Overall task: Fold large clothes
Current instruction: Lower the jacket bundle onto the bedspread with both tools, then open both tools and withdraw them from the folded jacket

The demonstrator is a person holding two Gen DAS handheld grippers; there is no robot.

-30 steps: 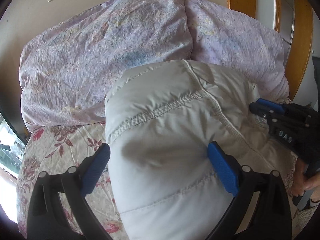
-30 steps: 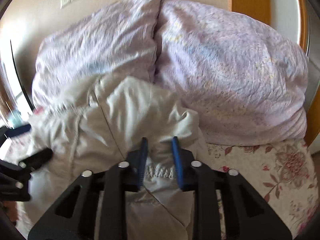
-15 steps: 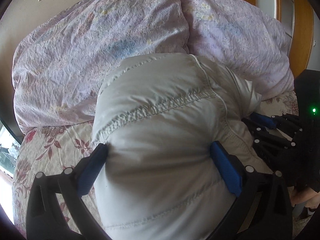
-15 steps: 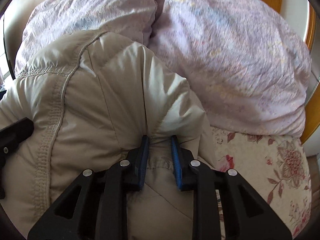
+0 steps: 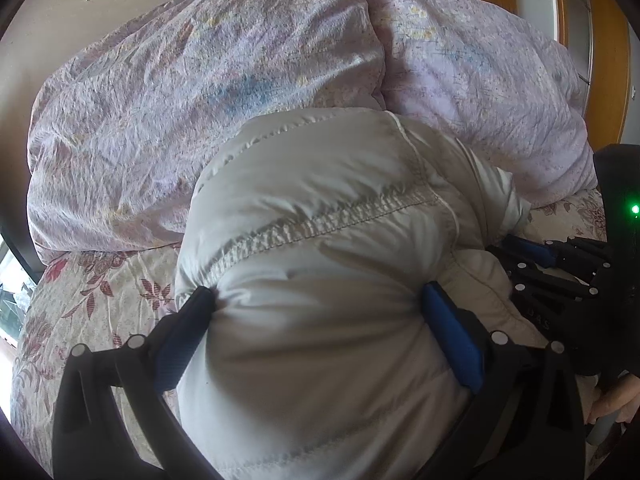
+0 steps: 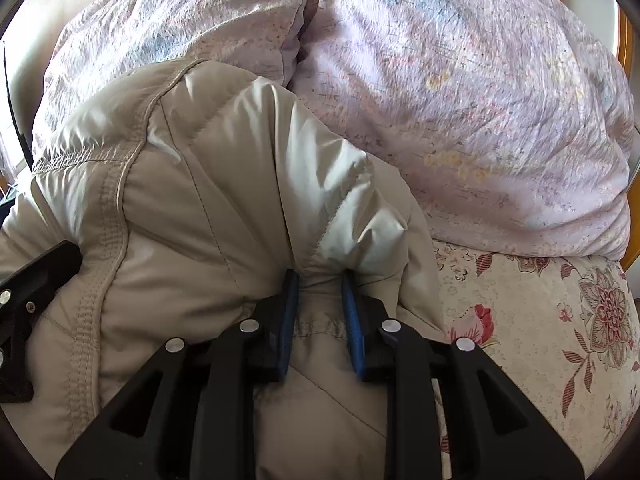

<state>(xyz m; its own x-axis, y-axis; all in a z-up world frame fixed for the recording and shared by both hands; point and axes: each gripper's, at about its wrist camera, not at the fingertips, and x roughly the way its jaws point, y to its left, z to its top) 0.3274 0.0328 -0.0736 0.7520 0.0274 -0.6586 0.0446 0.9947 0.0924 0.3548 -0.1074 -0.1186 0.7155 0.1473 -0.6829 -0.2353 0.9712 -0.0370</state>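
Item: beige puffer jacket (image 5: 320, 240), which we have lowered onto the bed (image 6: 540, 320), left gripper (image 5: 320, 320) and right gripper (image 6: 320, 300) fingers both clamping its folded bulk.

My left gripper (image 5: 318, 300) is matte black plastic, two angular arms cut with long slots, each ending in a blue ribbed pad (image 5: 454, 338). Round silver screw heads (image 5: 498, 336) sit on the arm joints just behind the pads. My right gripper (image 6: 320, 276) is the same build: black slotted arms, narrow blue pads, four silver screws in a row behind them. Seen from the left one, the right gripper's body (image 5: 618, 240) is a black housing with a small green light (image 5: 635, 209) glowing on it and faint pale lettering below that light. My fingers (image 5: 614, 398) show bare under the housing.
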